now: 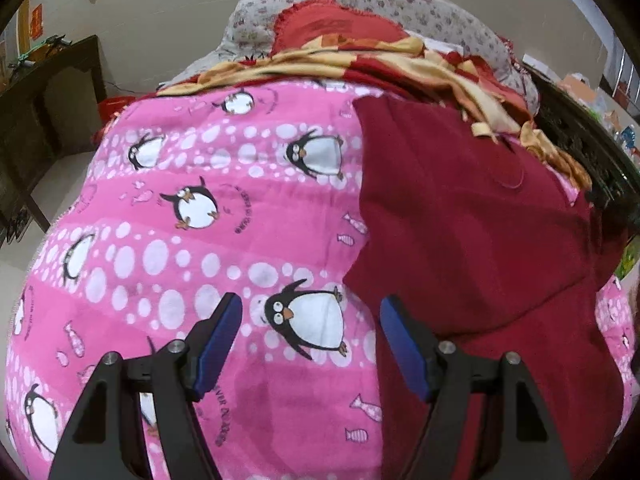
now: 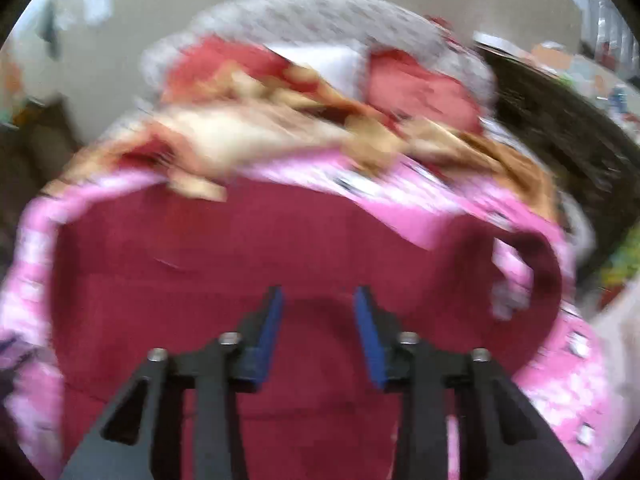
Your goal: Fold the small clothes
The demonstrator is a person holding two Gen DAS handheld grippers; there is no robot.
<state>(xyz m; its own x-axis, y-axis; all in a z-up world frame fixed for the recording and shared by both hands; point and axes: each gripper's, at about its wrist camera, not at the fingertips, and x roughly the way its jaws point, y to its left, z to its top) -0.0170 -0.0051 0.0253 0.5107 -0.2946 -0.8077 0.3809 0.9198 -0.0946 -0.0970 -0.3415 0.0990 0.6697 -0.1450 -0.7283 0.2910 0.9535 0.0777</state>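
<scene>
A dark red garment (image 1: 472, 224) lies spread on a pink penguin-print blanket (image 1: 208, 208), on the right side of the left wrist view. My left gripper (image 1: 311, 312) is open and empty above the blanket, just left of the garment's near edge. In the blurred right wrist view the same red garment (image 2: 248, 248) fills the middle. My right gripper (image 2: 319, 300) is open and empty directly over it, its blue pads (image 2: 269, 330) apart.
A heap of red-and-yellow cloth (image 1: 360, 56) and a grey floral cushion (image 1: 400, 4) lie at the far end of the bed. A dark wooden cabinet (image 1: 44, 120) stands at the left. A dark bed frame (image 1: 588, 148) and clutter are at the right.
</scene>
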